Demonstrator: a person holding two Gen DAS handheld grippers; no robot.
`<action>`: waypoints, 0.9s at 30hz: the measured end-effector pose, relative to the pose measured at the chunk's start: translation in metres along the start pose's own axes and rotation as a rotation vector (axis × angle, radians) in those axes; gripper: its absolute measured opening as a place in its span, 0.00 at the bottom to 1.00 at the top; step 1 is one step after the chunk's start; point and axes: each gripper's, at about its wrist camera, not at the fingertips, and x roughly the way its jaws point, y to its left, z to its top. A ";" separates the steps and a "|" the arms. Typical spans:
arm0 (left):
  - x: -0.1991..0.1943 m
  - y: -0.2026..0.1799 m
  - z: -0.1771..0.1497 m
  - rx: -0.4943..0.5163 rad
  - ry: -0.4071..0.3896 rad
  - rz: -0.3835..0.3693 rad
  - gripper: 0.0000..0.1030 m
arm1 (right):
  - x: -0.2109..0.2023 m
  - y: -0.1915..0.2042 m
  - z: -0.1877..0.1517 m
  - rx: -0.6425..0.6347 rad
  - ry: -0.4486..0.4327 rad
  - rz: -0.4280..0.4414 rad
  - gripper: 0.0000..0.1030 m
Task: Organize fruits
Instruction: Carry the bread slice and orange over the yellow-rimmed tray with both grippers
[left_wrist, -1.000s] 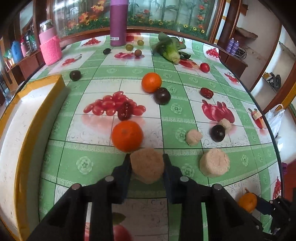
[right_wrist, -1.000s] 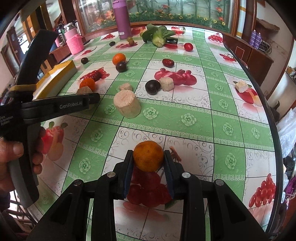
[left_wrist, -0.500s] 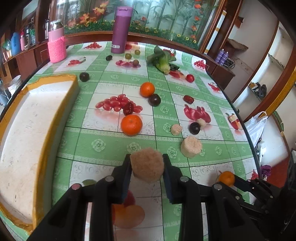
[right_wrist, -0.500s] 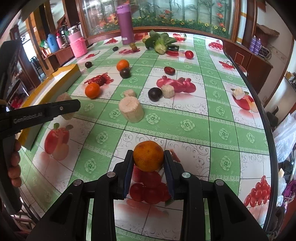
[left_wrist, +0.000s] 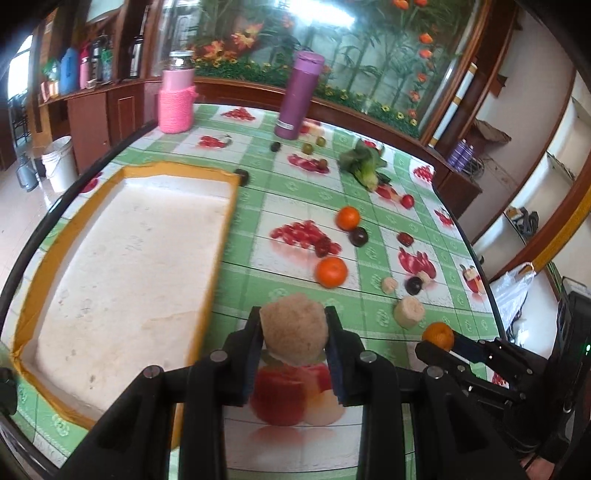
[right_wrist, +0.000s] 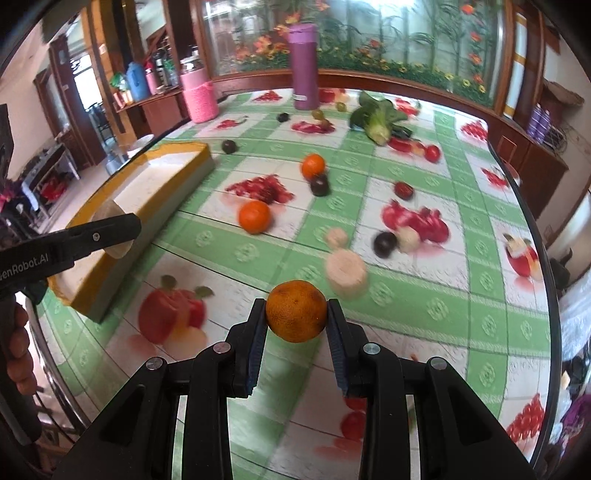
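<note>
A green and white checked tablecloth (left_wrist: 258, 206) printed with fruit covers the table. On its left side sits a yellow-rimmed white tray (left_wrist: 125, 258). The left gripper (left_wrist: 293, 332) is clamped on a tan, rough chunk (left_wrist: 294, 328), lifted just beside the tray's right edge. The right gripper (right_wrist: 295, 317) squeezes a small orange (right_wrist: 296, 311) above the cloth. 2 more oranges (left_wrist: 331, 272) and some dark plums (left_wrist: 358, 236) lie scattered beyond.
</note>
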 end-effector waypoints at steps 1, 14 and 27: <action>-0.002 0.007 0.000 -0.012 -0.007 0.012 0.33 | 0.002 0.007 0.006 -0.013 -0.001 0.012 0.30; -0.015 0.106 -0.004 -0.169 -0.045 0.214 0.33 | 0.049 0.114 0.101 -0.179 0.006 0.197 0.30; 0.006 0.156 -0.017 -0.247 0.013 0.281 0.33 | 0.116 0.184 0.128 -0.311 0.104 0.234 0.30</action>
